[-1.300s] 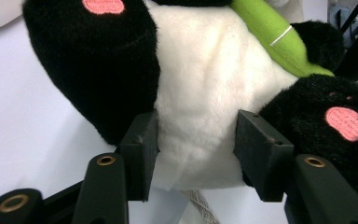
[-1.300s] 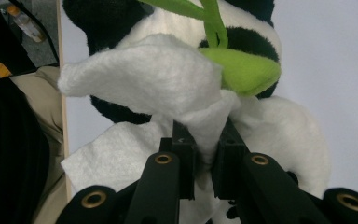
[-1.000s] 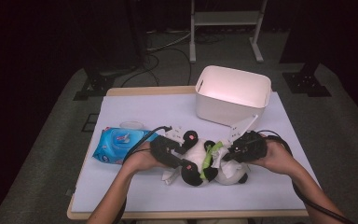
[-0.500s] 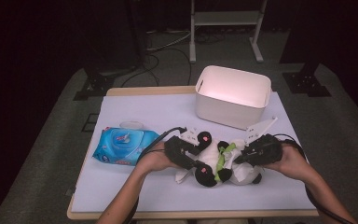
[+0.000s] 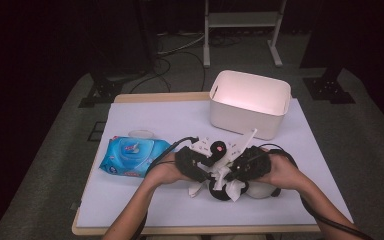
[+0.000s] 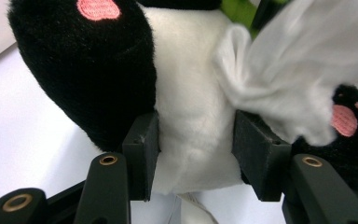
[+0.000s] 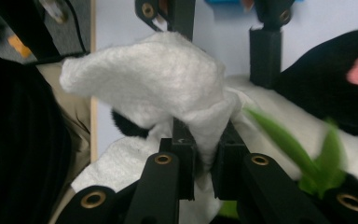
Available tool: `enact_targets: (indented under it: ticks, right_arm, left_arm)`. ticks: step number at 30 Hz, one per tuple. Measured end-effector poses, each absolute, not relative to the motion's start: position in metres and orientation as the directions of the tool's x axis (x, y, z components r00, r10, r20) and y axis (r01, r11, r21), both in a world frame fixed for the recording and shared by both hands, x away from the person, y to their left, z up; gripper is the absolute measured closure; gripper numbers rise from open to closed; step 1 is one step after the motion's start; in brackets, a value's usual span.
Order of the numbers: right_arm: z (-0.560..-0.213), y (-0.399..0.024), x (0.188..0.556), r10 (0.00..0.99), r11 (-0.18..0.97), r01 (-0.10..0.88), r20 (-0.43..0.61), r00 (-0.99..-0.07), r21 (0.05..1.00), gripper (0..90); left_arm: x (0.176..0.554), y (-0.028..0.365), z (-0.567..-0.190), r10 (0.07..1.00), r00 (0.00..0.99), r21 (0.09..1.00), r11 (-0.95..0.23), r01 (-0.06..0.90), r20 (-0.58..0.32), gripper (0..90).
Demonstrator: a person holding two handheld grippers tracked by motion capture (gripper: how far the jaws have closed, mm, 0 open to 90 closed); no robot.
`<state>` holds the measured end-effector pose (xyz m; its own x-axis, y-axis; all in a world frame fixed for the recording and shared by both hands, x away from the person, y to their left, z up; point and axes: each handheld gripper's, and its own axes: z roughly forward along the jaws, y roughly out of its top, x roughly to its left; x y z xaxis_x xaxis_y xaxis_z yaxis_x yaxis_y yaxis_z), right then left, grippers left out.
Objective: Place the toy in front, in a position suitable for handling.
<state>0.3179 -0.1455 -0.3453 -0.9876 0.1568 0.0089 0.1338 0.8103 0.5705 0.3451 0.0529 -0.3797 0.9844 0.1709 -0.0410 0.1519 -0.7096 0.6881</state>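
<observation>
Fluffy black-and-white panda toy [image 6: 191,116] lies near the table's [image 5: 145,115] front edge, its long way running left to right (feet up). My left gripper [image 6: 193,140] squeezes its tummy. My right gripper [image 7: 204,149] pinches a white wipe [image 7: 168,79].

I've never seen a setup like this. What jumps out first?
A black-and-white plush panda at the table's near edge, its white body clamped by the left gripper. The right gripper pinches a white wipe against the toy. Farther off stand an empty white bin and, to the left, a blue wet-wipes pack.
</observation>
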Motion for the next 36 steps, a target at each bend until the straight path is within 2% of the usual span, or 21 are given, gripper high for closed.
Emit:
enact_targets:
  ticks: [12,17,24,29,36]
  right_arm:
    - [-0.339,-0.165,0.316,0.203,0.802,0.165,-0.003,-0.979,0.575,81.0]
    - [-0.339,-0.160,0.319,0.203,0.805,0.159,-0.012,-0.979,0.572,81.0]
    - [-0.335,-0.151,0.334,0.219,0.793,0.166,-0.020,-0.975,0.587,81.0]
    - [-0.328,-0.146,0.346,0.239,0.808,0.168,-0.055,-0.969,0.564,81.0]
    - [-0.326,-0.156,0.355,0.274,0.802,0.197,-0.055,-0.960,0.563,80.9]
  left_arm:
    - [0.345,0.056,-0.383,0.175,0.984,0.703,-0.694,0.156,-0.045,49.9]
    - [0.344,0.056,-0.383,0.172,0.984,0.704,-0.693,0.156,-0.048,50.1]
    - [0.344,0.055,-0.383,0.171,0.984,0.701,-0.696,0.156,-0.050,50.5]
    - [0.343,0.055,-0.382,0.171,0.984,0.696,-0.702,0.153,-0.045,50.7]
    - [0.344,0.055,-0.382,0.175,0.984,0.695,-0.702,0.156,-0.045,50.8]
